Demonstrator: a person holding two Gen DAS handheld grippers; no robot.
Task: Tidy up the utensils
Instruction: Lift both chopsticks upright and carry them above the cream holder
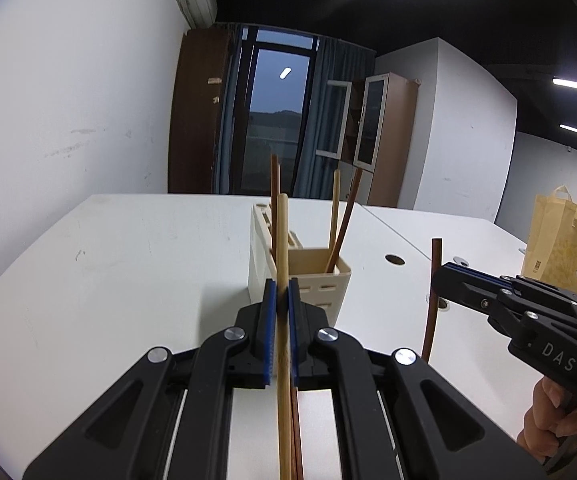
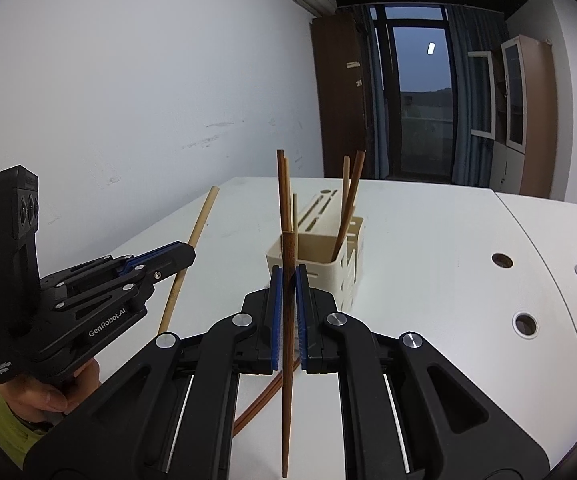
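The bottom ends of both held sticks run out of frame or hide behind the claw bodies, and whatever sits deep inside the holder is out of sight too. A couple of brown chopsticks (image 2: 266,398) lie on the bench (image 1: 108,280) under the claws, mostly covered.

The left claw (image 1: 282,300) is pinched narrow on a light bamboo chopstick (image 1: 283,240), held upright just near of the holder. The right claw (image 2: 288,292) is likewise clamped tight on a dark brown chopstick (image 2: 288,252), also standing upright.

The cream utensil holder (image 1: 320,284) sits mid-bench, just beyond both claws. Its near open compartment has a light and a dark chopstick (image 1: 342,224) leaning right; another couple stand on its left side, exact slot hard to tell. A yellow paper bag (image 1: 556,240) sits far right.
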